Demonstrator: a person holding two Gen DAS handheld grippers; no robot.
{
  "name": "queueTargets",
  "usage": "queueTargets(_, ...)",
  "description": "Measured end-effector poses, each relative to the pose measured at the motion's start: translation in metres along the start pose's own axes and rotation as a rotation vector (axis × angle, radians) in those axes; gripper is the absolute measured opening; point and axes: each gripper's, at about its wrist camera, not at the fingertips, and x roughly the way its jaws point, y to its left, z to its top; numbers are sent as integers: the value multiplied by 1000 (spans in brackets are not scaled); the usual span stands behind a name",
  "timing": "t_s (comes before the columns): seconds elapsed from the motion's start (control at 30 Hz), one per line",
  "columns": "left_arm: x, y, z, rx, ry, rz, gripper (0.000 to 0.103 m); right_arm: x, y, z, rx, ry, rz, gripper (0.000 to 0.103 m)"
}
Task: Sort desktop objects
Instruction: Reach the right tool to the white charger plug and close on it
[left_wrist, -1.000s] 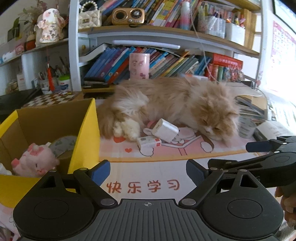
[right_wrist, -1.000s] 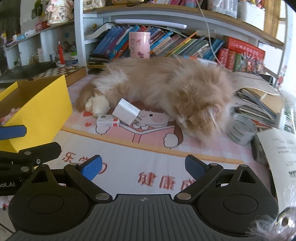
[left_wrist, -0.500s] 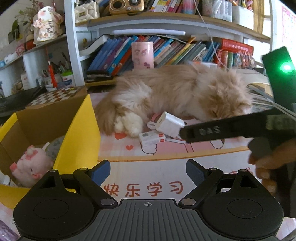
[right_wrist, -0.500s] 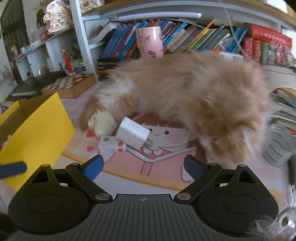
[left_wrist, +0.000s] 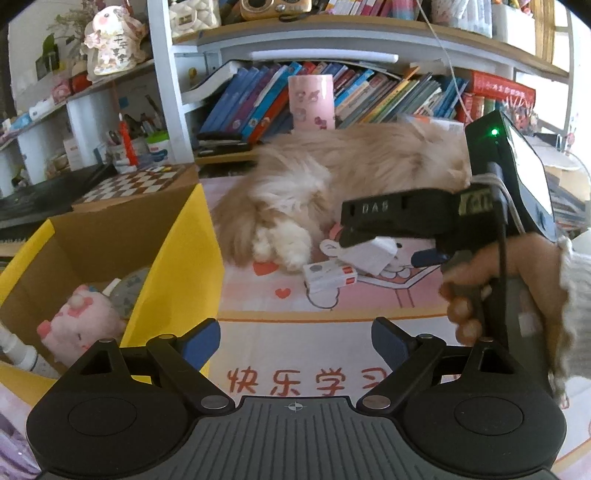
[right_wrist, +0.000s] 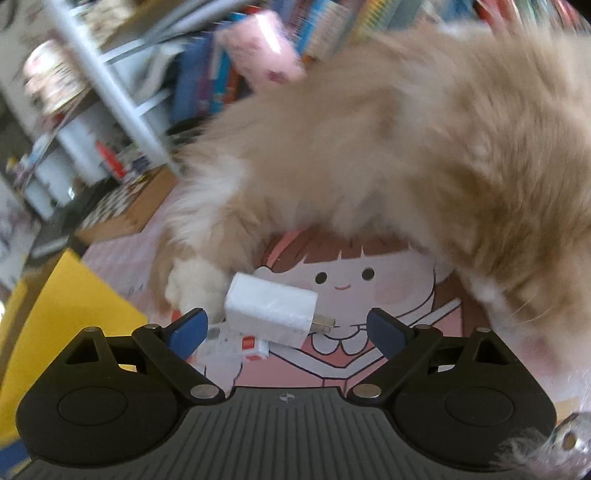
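The right gripper (right_wrist: 286, 326) has closed in on the white charger (right_wrist: 269, 312), fingers spread either side. The charger lies on the tabletop mat, prongs toward 3 o'clock, long axis 9-to-3. The left gripper (left_wrist: 295, 338) stays spread.

"快乐学习" on mat (left_wrist: 295, 332); "DAS" on right tool (left_wrist: 388, 210)

white charger (right_wrist: 271, 312), yellow box (left_wrist: 184, 266)

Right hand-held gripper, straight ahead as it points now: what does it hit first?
Most likely the white charger. It sits between the open fingers of the right hand-held gripper, ahead of the tips. Behind it lies the cat; depth is uncertain given the blur.
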Motion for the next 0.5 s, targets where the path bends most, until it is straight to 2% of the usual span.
queueTargets(0.1, 0, 1, 0, -1, 8, 13, 91, 10, -6, 3, 71, 17, 0, 93)
queueTargets(0.2, 2, 0, 1, 1, 12, 20, 91, 14, -7, 6, 83, 4, 0, 90)
queueTargets(0.3, 4, -2, 2, 11, 15, 14, 91, 18, -7, 9, 88, 13, 14, 65)
queueTargets(0.4, 6, -5, 5, 21, 11, 4, 91, 18, -5, 10, 70, 32, 33, 63)
queueTargets(0.5, 10, -8, 8, 32, 6, -7, 91, 9, -7, 9, 44, 12, 28, 63)
